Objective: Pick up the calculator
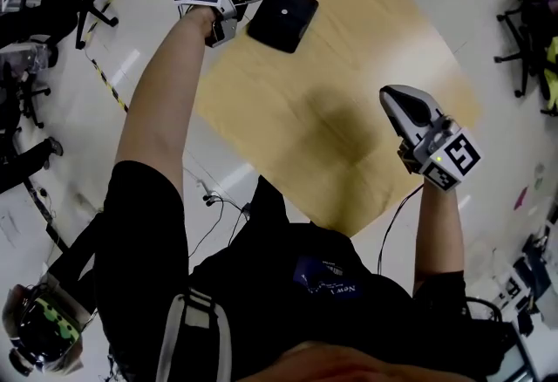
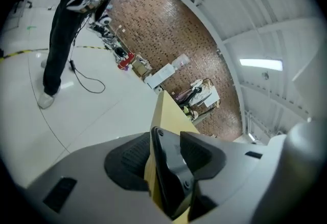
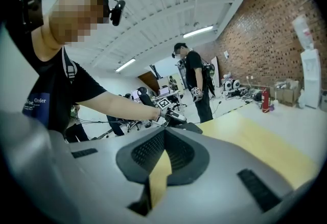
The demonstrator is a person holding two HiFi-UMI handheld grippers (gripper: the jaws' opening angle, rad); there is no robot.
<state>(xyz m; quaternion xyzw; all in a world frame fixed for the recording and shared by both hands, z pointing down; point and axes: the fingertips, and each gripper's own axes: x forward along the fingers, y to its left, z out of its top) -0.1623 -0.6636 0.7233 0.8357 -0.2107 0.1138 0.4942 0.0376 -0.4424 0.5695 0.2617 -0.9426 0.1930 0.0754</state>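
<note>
In your head view the calculator (image 1: 283, 17) is a dark slab; its keys cannot be made out, and a jaw of your left tongs (image 1: 251, 10) covers one corner. In the left gripper view you see only its narrow edge, the lower end cut off by the tongs' body.

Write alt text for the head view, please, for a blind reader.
From above, the left gripper holds its open jaws around a black calculator at the far left edge of a tan table; the right gripper, shut, hovers over its right side.
</note>
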